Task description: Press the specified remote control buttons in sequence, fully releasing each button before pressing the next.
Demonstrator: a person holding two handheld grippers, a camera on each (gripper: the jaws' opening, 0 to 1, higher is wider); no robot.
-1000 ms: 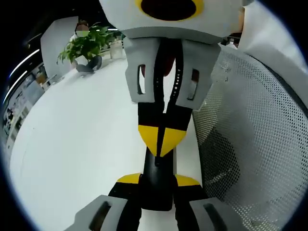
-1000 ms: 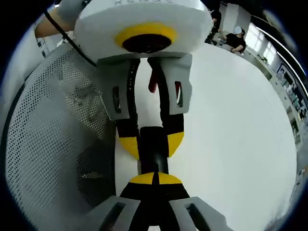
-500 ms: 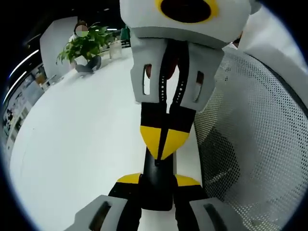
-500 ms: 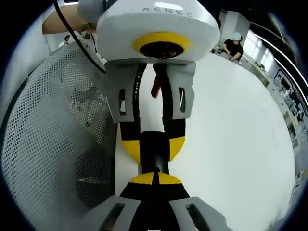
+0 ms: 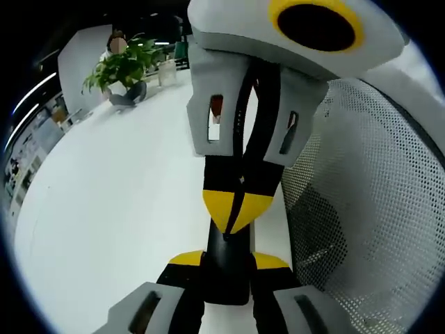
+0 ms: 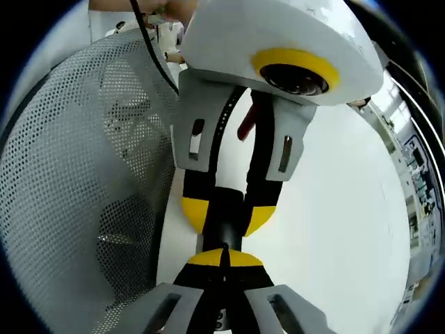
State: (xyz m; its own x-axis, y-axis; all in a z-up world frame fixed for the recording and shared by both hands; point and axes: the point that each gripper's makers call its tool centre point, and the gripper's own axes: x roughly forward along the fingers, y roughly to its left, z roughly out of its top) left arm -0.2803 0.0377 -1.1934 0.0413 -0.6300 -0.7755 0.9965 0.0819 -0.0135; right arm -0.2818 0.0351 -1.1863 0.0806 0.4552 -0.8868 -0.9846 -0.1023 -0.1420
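Button press in hand, by the look of it.
Left gripper (image 5: pixel 228 261) clamps the remote (image 5: pixel 227 247); right gripper (image 6: pixel 224 258), jaws closed and empty, tip on it. Next: lift clear.

Black remote control (image 6: pixel 224 226) between 2 hand-held grippers, beside mesh basket (image 6: pixel 83 188)

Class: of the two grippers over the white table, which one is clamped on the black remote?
The left gripper: its yellow tips sit apart, either side of the remote. The right gripper has its tips shut together, pointed at the remote.
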